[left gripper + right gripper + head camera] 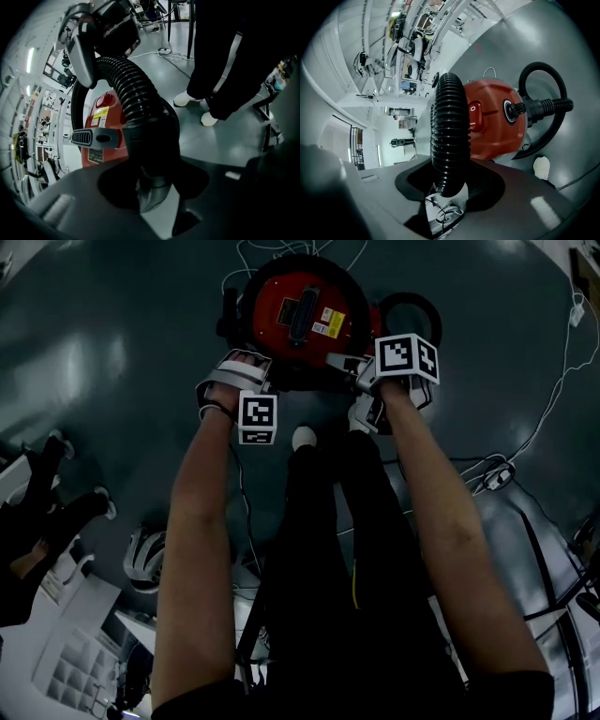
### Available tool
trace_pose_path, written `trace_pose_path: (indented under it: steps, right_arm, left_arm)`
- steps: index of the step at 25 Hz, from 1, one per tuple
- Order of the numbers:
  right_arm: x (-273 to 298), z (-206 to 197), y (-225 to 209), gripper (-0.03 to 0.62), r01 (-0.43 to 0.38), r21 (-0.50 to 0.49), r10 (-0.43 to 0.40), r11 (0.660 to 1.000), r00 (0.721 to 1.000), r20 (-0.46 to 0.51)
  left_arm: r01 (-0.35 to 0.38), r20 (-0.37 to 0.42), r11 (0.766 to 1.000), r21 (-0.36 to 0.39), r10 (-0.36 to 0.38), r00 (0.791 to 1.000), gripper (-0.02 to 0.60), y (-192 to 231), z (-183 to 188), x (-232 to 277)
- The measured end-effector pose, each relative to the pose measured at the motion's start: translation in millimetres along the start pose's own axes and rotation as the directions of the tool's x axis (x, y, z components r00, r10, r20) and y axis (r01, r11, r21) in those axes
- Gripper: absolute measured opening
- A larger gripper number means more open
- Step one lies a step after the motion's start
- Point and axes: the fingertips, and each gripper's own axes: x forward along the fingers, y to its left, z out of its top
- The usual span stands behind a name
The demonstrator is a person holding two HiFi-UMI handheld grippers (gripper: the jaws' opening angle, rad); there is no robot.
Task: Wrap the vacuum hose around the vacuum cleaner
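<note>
Left tool (152, 187) and right tool (447, 190) both clamped the hose (449, 131); seemed smartest to pull it snug against the vacuum (492, 119) while looping.

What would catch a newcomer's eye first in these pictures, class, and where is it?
The red vacuum cleaner stands out on the grey floor, top centre of the head view. A black ribbed hose is clamped in both the left gripper and the right gripper, just below it in that view.
</note>
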Motion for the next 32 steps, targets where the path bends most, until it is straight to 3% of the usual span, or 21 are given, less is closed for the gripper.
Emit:
trace_pose_path:
  steps: [7, 19, 27, 32]
  right_arm:
    - [8, 4, -8, 0.176, 0.006, 0.004, -0.006, 1.0, 0.999, 0.035]
    - [21, 18, -12, 0.178, 0.082, 0.071, -0.089, 0.994, 0.99, 0.112]
    - [24, 14, -11, 0.186, 0.128, 0.07, -0.132, 0.989, 0.989, 0.068]
    - [26, 16, -8, 0.201, 0.177, 0.033, -0.179, 0.984, 0.982, 0.057]
  left_arm:
    - [-0.022, 0.039, 1.0, 0.018, 0.022, 0.999, 0.183, -2, -4, 11]
    - [0.018, 0.255, 0.997, 0.072, -0.036, 0.966, 0.201, -4, -9, 9]
    - [0.028, 0.292, 0.989, 0.148, -0.07, 0.954, 0.212, -6, -10, 4]
    - [0.022, 0.277, 0.981, 0.194, -0.076, 0.958, 0.213, 5, -15, -1]
